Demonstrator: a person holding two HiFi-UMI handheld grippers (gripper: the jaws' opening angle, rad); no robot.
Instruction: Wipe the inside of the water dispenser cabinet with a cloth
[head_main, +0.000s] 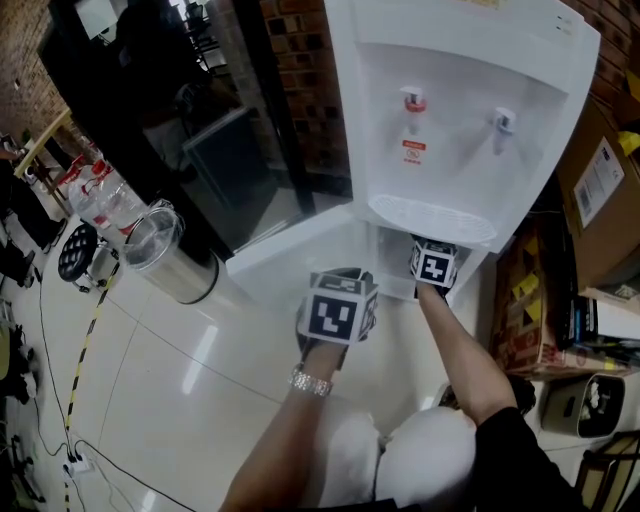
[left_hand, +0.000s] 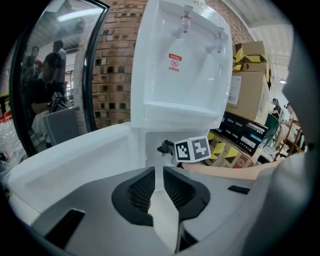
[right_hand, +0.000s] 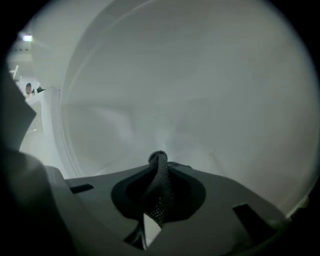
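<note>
The white water dispenser (head_main: 450, 130) stands with its lower cabinet door (head_main: 290, 255) swung open to the left. My right gripper (right_hand: 158, 157) reaches into the cabinet under the drip tray and is shut on a dark woven cloth (right_hand: 160, 185). All round it are the pale cabinet walls (right_hand: 190, 90). In the head view only its marker cube (head_main: 433, 265) shows. My left gripper (left_hand: 159, 175) hovers outside by the open door. Its jaws stand a narrow gap apart with nothing between them. It faces the dispenser (left_hand: 180, 75) and sees the right gripper's cube (left_hand: 192, 149).
A steel bin (head_main: 170, 250) stands left of the door, with plastic bottles (head_main: 95, 190) behind it. Cardboard boxes (head_main: 600, 190) crowd the dispenser's right side. A dark glass panel (head_main: 150, 120) and a brick wall stand behind. Cables lie on the tiled floor at lower left.
</note>
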